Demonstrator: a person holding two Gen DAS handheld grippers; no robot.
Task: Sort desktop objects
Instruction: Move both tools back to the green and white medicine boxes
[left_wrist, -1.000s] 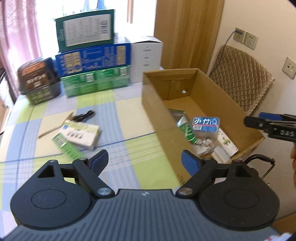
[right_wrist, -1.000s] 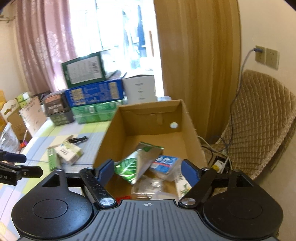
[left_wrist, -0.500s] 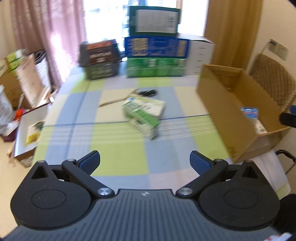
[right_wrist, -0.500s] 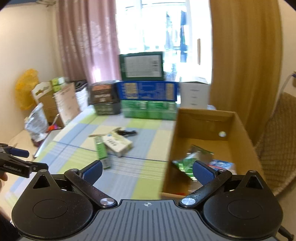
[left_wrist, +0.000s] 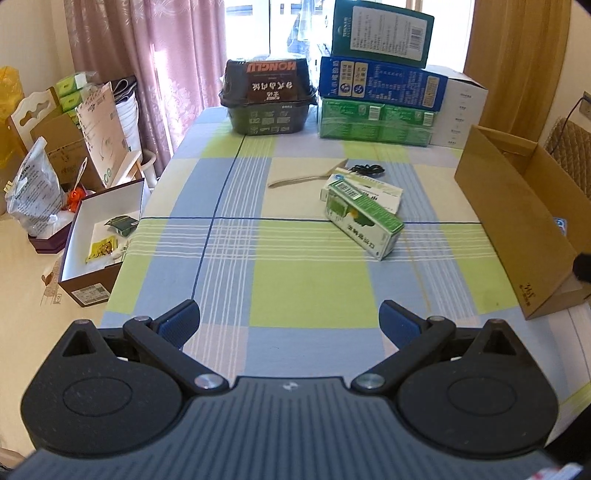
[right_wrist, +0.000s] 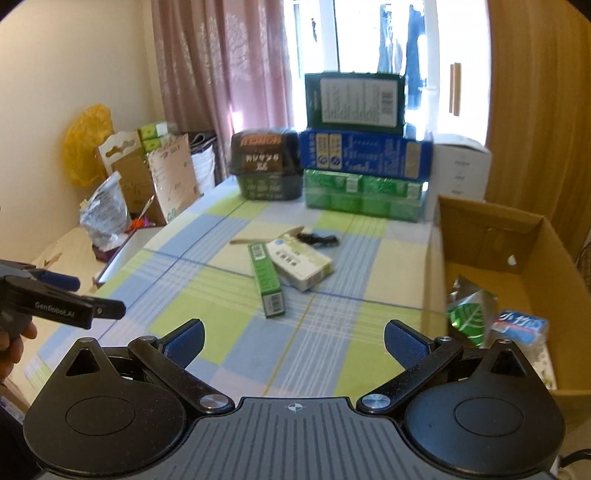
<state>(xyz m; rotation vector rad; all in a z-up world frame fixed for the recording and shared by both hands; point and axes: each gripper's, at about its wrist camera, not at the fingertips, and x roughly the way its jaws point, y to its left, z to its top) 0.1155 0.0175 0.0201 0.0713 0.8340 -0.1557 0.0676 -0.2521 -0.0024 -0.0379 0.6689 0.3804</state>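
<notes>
The tablecloth (left_wrist: 295, 291) is showing a check of pale blue, lime green and cream, crossed by thin dark blue and white lines. A green-and-white carton (left_wrist: 364, 218) is lying on it beside a white box (right_wrist: 301, 266) with green print, a tan knife (left_wrist: 306, 178) and a black cord (left_wrist: 367, 169). The cardboard box (left_wrist: 517, 236) is showing plain brown. Behind, a dark green box (left_wrist: 382, 31) is topping a blue box (left_wrist: 382, 85) and a bright green pack (left_wrist: 375, 120). The curtain (left_wrist: 166, 55) is hanging dusty pink with a faint leaf pattern. Both grippers' pads (left_wrist: 179, 323) are showing blue on black.
</notes>
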